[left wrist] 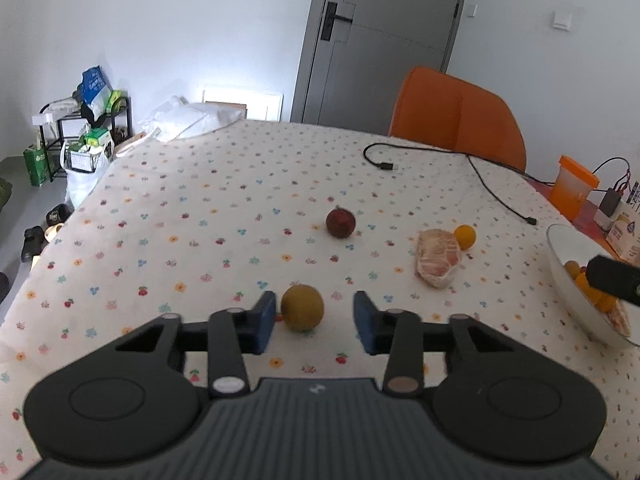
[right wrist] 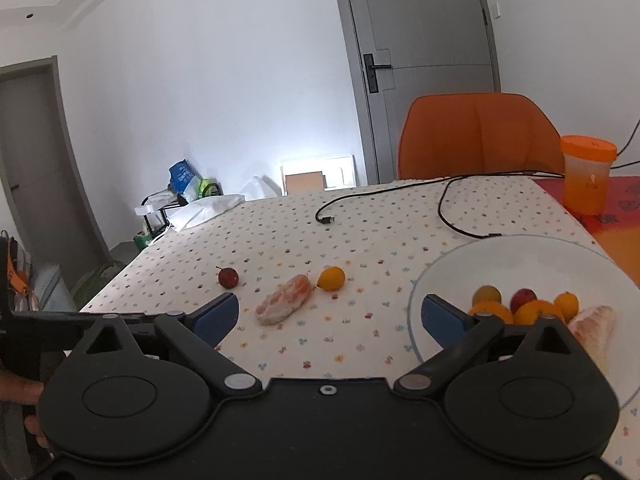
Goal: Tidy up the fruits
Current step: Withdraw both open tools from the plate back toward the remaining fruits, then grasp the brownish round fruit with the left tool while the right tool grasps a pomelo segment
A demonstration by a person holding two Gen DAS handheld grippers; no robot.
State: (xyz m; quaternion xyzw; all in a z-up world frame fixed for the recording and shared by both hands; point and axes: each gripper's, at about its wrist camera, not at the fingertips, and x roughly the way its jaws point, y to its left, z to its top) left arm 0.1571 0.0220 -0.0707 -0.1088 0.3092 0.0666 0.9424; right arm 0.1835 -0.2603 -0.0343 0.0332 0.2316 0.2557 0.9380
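Only leftward: yellow-green fruit (left wrist: 302, 307) (ungripped)

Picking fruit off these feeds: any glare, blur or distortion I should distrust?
Left wrist: white glare on the far wall, door bowed by fisheye, yellow-green fruit sharp. Right wrist: same glare, bowl slightly soft, its fruit still readable.

My left gripper (left wrist: 315, 318) and right gripper (right wrist: 330, 316) are matte black with blue pads (left wrist: 265, 322), silver pivot screws and ribbed grey housing at bottom centre.
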